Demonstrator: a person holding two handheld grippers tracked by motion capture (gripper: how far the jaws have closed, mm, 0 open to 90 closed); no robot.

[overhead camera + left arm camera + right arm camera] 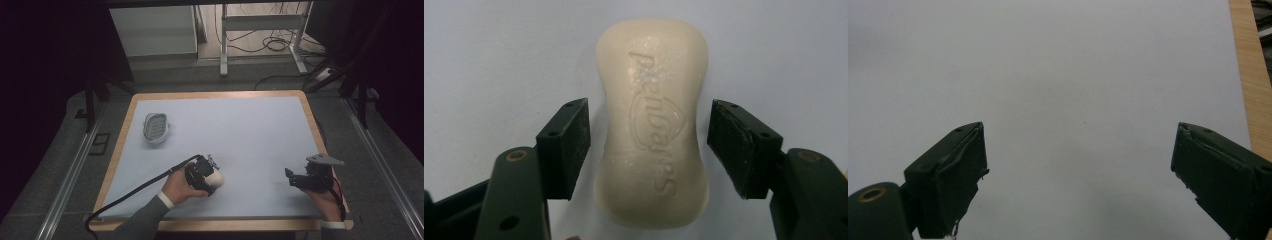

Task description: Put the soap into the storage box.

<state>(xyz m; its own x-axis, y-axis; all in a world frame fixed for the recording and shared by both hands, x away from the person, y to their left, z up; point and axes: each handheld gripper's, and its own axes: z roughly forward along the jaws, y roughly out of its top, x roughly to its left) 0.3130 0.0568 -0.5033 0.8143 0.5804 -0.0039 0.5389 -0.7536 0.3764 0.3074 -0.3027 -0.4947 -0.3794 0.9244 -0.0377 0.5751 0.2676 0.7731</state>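
Pale-blue mat (250, 130): left tongs (649, 145) gape astride soap bar (651, 120); right tongs (1078, 175) hover agape.

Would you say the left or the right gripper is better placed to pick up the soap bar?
Left. The left gripper is open with its jaws on either side of the soap bar. The right gripper is open over bare mat, well away from it.

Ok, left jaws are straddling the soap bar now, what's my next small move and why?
Probably close the left gripper on the soap bar. Its jaws stand open on either side of the bar's narrow waist, with a small gap on each side, and the bar lies flat on the mat, centred between them. The soap dish waits farther off.
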